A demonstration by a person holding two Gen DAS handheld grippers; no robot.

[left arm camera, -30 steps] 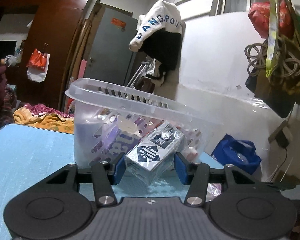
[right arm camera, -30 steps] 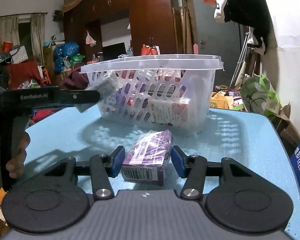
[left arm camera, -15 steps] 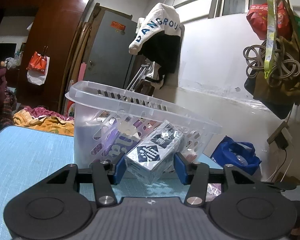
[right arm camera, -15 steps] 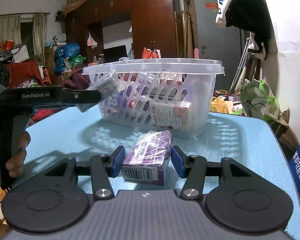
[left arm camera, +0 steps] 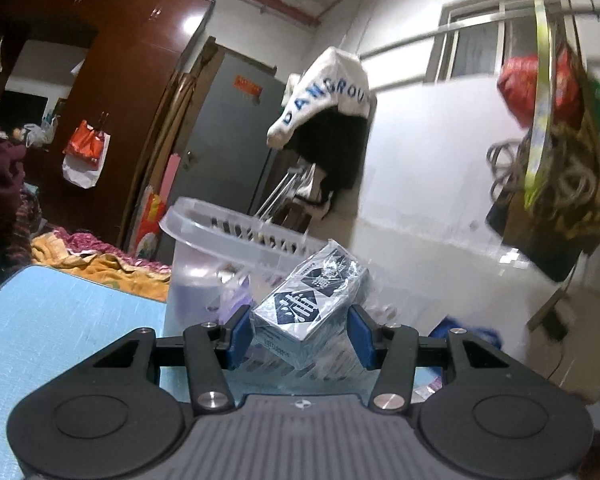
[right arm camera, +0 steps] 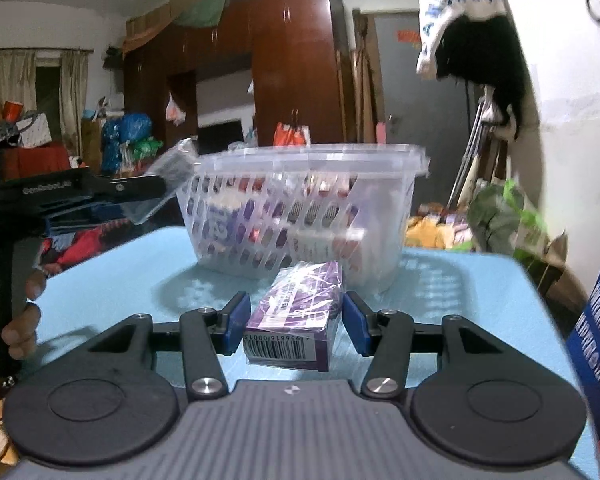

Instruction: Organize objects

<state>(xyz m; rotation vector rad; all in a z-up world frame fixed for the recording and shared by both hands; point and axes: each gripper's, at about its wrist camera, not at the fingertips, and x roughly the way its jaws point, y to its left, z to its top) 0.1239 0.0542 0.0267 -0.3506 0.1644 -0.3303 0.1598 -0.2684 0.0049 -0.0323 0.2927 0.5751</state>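
Left gripper [left arm camera: 300,330]: you're clamped on the dark blue-and-white shrink-wrapped box [left arm camera: 310,300], now lifted to rim height of the clear slotted plastic basket [left arm camera: 236,236] just ahead; a second ago it sat lower against the basket wall
Meaning: drop-in looks next; clear the rim first
Right gripper [right arm camera: 296,326]: blue pads bracket the purple shrink-wrapped box [right arm camera: 296,320]; slight gaps show, cannot tell if you're gripping
Purple box: between your fingers, basket just beyond; lifted or resting on the light blue table [right arm camera: 460,280], unclear
Change: both views blurred, you've moved toward the basket
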